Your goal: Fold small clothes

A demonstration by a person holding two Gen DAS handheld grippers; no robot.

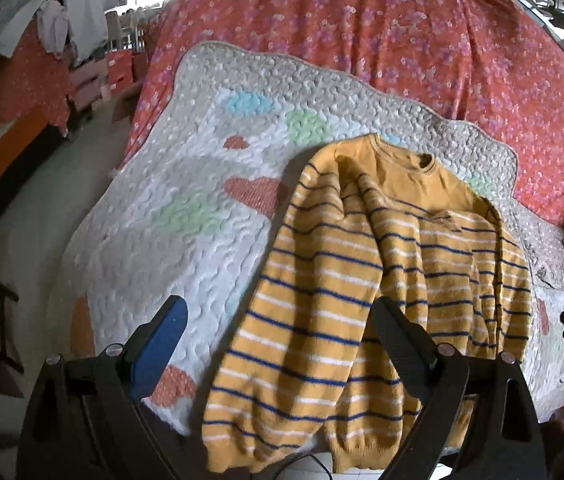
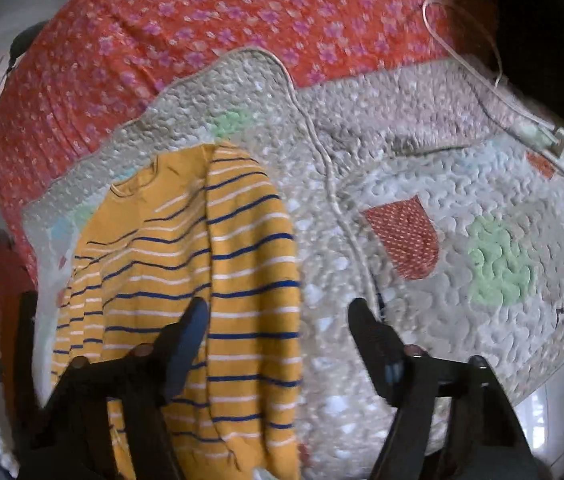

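Note:
A small yellow sweater [image 1: 362,280] with blue and white stripes lies on a quilted pastel mat [image 1: 153,216], neck away from me, both sleeves folded in over the body. My left gripper [image 1: 277,320] hovers open above the sweater's near left part, nothing between its fingers. In the right wrist view the sweater [image 2: 201,280] lies at the left, its folded sleeve running down the right edge. My right gripper [image 2: 277,320] is open over that right edge and the mat [image 2: 442,320], holding nothing.
The mat lies on a bed with a red flowered sheet [image 1: 402,40]. A white cable [image 2: 330,184] runs across the mat right of the sweater, ending at a plug [image 2: 562,140]. Heaped clothes [image 1: 41,12] and red boxes stand across the floor at the left.

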